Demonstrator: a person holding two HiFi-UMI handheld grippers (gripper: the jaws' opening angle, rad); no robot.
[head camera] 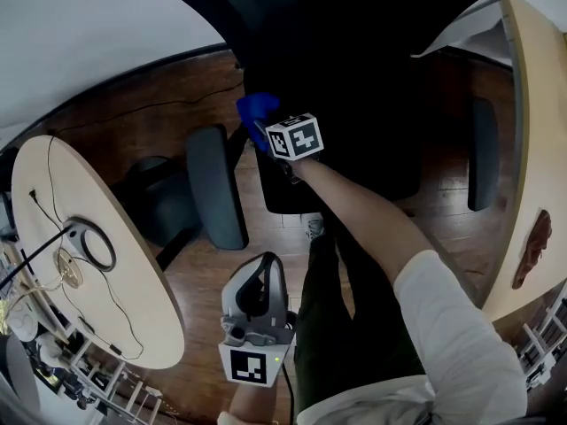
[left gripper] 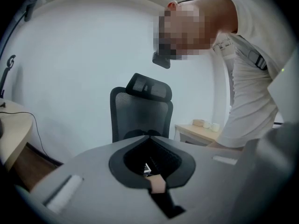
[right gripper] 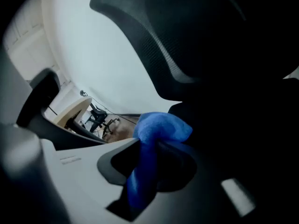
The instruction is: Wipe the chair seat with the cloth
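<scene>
Chair seat point(head camera: 354, 122) sits betw. two armrests: L armrest point(head camera: 215, 187) near the round tabletop point(head camera: 106, 264), R armrest point(head camera: 483, 153) just beside a second tabletop point(head camera: 532, 104). Open wood floor point(head camera: 204, 104) lies L of the seat. Right claw point(head camera: 266, 129) is clamped on the blue cloth point(head camera: 255, 109) at the seat's L edge. Left claw point(head camera: 262, 268) has jaws together w/ nothing betw. them, held low and well apart from the seat.

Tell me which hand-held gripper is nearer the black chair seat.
Right. The right hand-held gripper, clamping the blue cloth, is at the edge of the black chair seat; the left hand-held gripper is over the wooden floor, clear of it.
</scene>
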